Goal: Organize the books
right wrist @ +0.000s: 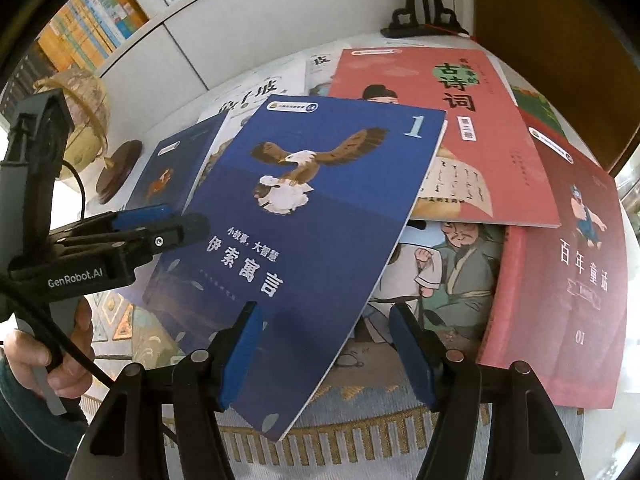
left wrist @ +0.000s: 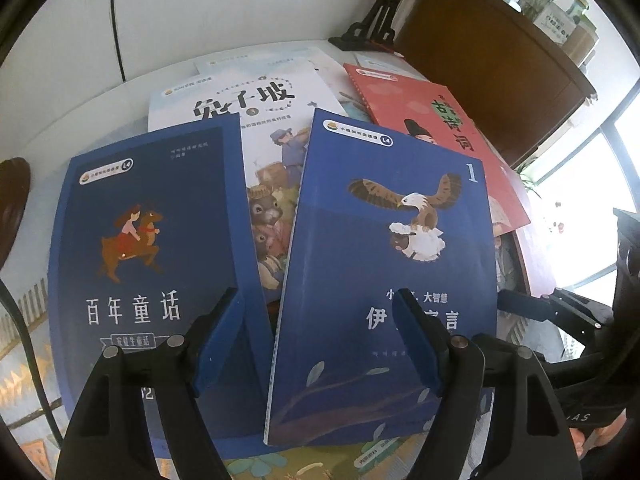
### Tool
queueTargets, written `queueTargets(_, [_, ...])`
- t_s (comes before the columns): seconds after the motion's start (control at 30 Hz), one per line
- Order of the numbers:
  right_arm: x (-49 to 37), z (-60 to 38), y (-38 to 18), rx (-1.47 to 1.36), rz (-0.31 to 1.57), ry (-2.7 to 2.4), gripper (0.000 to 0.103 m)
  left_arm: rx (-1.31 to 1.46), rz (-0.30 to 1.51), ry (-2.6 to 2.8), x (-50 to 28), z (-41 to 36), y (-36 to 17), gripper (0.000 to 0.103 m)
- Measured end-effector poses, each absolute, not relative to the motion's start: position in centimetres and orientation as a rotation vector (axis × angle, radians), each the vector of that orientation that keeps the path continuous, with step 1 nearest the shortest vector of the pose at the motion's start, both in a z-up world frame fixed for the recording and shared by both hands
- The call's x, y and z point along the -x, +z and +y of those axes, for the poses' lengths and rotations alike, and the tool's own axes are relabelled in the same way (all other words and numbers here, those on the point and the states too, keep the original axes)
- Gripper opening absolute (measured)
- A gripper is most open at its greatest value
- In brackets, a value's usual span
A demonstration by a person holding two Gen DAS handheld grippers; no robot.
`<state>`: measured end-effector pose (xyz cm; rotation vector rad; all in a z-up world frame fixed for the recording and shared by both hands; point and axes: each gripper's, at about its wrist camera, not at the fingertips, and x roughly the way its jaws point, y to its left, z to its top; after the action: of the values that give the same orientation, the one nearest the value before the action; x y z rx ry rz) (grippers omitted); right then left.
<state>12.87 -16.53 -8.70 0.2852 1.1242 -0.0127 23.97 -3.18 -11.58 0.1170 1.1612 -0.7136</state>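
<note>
A blue book with an eagle on its cover (left wrist: 384, 280) (right wrist: 304, 208) lies on top of a spread of books. To its left lies a blue book with a girl on a deer (left wrist: 148, 248) (right wrist: 164, 176). My left gripper (left wrist: 316, 296) hovers over the gap between the two, one finger above each cover, with the eagle book's left edge between its parted jaws; from the right wrist it (right wrist: 188, 222) shows at that edge. My right gripper (right wrist: 324, 308) straddles the eagle book's lower right edge, and its pads are not pressing it.
Under and around lie a white book (left wrist: 248, 100), a red poetry book (right wrist: 440, 120), a dark red book (right wrist: 560, 260) and an illustrated one (right wrist: 452, 264). A globe (right wrist: 84, 116), bookshelf (right wrist: 100, 12), black stand (left wrist: 376, 12) and wooden cabinet (left wrist: 492, 52) border the patterned tablecloth (right wrist: 360, 436).
</note>
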Motion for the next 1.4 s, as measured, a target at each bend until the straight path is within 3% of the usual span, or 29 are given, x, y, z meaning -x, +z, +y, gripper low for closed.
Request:
queueTargets(0.47, [-12.6, -16.8, -8.7, -0.322, 1.124, 0.023, 0.065, -0.030, 1.222, -0.793, -21.2, -2.5, -11.2, 0.074])
queueTargets(0.57, [-12.4, -17.0, -8.9, -0.331, 1.116, 0.029, 0.065, 0.019, 1.238, -0.818, -20.2, -2.0, -11.3, 0.067])
queueTargets(0.87, [-10.8, -16.8, -8.9, -0.324, 1.130, 0.038, 0.065, -0.060, 1.263, -0.721, -17.8, -1.2, -12.3, 0.067])
queueTargets(1.1, [-9.9, -15.6, -8.9, -0.274, 1.130, 0.018, 0.057, -0.067, 1.267, -0.706, -17.1, -1.7, -12.1, 0.067])
queueTargets(1.4, [-9.6, -16.9, -9.3, -0.327, 1.125, 0.006, 0.057, 0.156, 1.276, -0.781, -16.9, 0.8, -11.6, 0.067])
